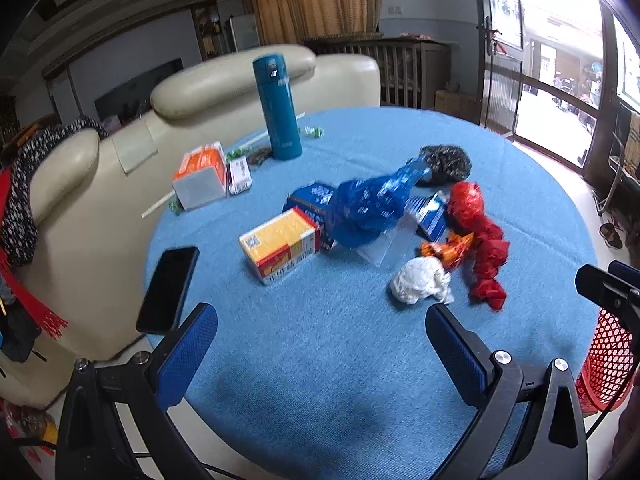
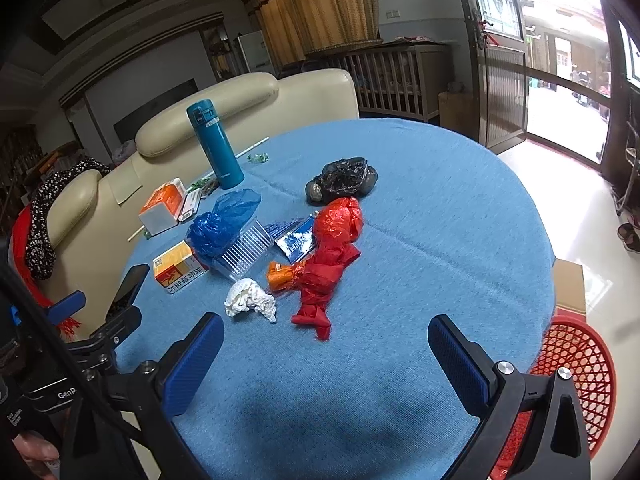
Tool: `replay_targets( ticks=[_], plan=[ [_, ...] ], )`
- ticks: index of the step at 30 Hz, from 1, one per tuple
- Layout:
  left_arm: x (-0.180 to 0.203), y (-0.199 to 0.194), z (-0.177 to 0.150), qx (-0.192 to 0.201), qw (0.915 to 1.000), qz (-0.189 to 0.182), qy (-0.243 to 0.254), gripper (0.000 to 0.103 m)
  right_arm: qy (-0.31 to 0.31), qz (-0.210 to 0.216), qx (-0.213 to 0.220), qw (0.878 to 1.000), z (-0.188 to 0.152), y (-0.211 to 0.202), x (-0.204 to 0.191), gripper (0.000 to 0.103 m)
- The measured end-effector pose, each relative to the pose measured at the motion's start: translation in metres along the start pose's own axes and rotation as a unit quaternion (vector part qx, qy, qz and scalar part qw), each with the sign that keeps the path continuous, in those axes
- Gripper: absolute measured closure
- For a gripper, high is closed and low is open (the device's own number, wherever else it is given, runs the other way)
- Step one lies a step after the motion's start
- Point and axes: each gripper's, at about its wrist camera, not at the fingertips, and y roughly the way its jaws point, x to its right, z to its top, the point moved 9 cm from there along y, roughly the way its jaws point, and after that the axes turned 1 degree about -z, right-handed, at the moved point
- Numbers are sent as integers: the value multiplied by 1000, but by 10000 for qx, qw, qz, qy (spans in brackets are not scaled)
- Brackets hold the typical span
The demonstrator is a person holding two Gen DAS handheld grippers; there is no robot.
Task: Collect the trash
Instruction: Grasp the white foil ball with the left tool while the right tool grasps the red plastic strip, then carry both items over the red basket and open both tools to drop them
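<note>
Both grippers hovering low over near edge of blue tablecloth (image 1: 320, 360). Left gripper (image 1: 320, 344): fingers spread wide, nothing between. Right gripper (image 2: 324, 356): same, wide and empty. Probably a ready stance ahead of a first pick.

Trash clustered mid-table. White crumpled tissue (image 2: 251, 302) nearest, touching orange wrapper (image 2: 282, 274); red plastic bag (image 2: 328, 264) just beside; black bag (image 2: 342, 180) farther back; blue bag (image 2: 222, 224) draped over clear ribbed plastic tray (image 2: 244, 256). Red mesh basket (image 2: 576, 380) off table's right edge, below rim. Likely the bin, placed within reach of right gripper.

Teal flask (image 1: 278, 108), phone (image 1: 168, 290), yellow box (image 1: 280, 244), orange box (image 1: 200, 174) toward left side; trash or not, cannot tell.

Basket cut off by frame and gripper body. Blue packet (image 2: 296, 240) partly under red bag. Blue bag motion-blurred in left view. Small green bits near flask unidentifiable.
</note>
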Motion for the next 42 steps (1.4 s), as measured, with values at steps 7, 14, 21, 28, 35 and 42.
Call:
replay_targets(
  ticks=[7, 14, 21, 28, 35, 42],
  plan=[
    [-20, 33, -9, -401, 9989, -9, -260, 0, 376, 482, -387, 9974, 3, 55, 2, 13],
    [-9, 47, -4, -543, 9973, -446, -218, 0, 1047, 658, -858, 9886, 13, 115, 13, 27],
    [24, 62, 2, -847, 9887, -1225, -174, 0, 1285, 917, -1163, 9806, 3, 138, 19, 66],
    [71, 87, 16, -959, 9817, -1643, -31, 1, 1323, 894, -770, 9842, -2, 89, 51, 66],
    [92, 120, 5, -1414, 9750, -1700, -224, 41, 1572, 704, -483, 9839, -18, 41, 102, 66],
    [84, 117, 0, -1379, 9733, -1761, -526, 57, 1632, 580, -414, 9840, -28, 19, 121, 66]
  ],
)
